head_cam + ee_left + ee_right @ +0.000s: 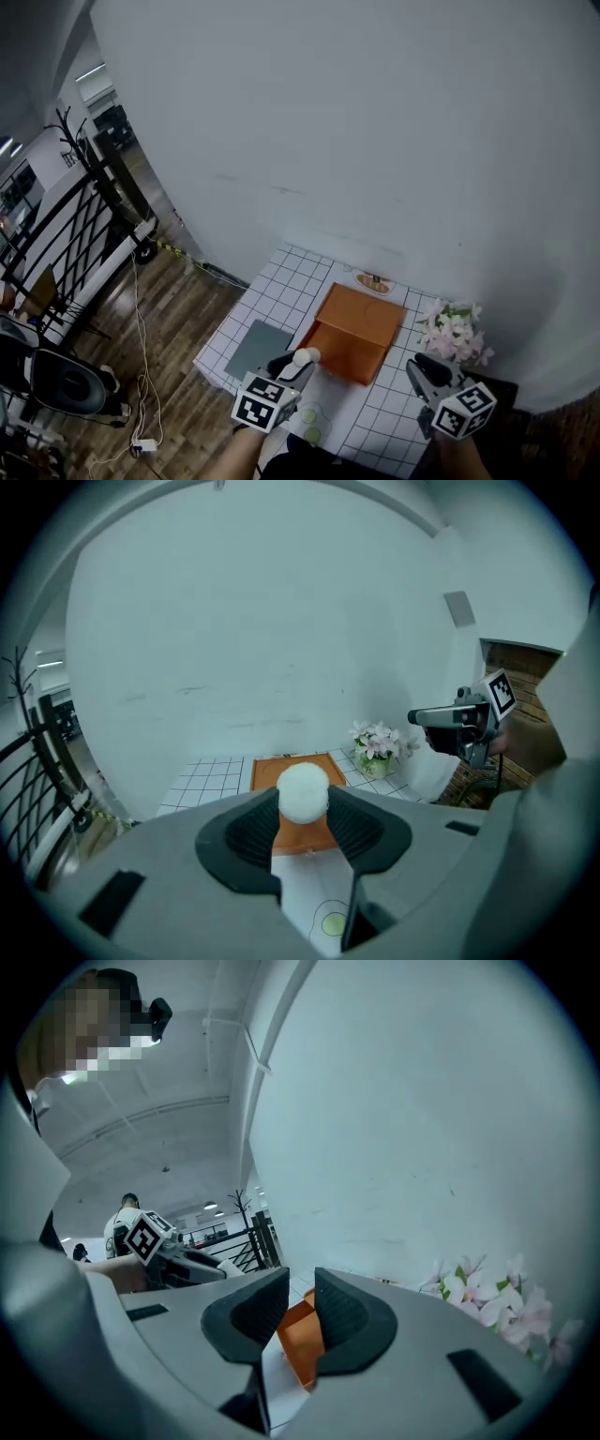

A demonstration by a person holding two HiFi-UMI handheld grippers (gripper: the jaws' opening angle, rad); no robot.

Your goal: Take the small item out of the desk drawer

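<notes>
Left tongs (302, 804) are clamped on the small fluffy white ball (303, 789), and it's up in the air, clear of the flat orange drawer unit (354, 330) on the white grid-tiled desk (272, 289). So the key part looks done: the item is out and firmly pinched. Right tongs (300, 1286) hang over by the pot of pale pink flowers (455, 330), jaws partly apart with nothing between them. What's left, I'd say, is setting the ball down somewhere on the desk. Whether the drawer stands open or closed, I can't make out from here.
</notes>
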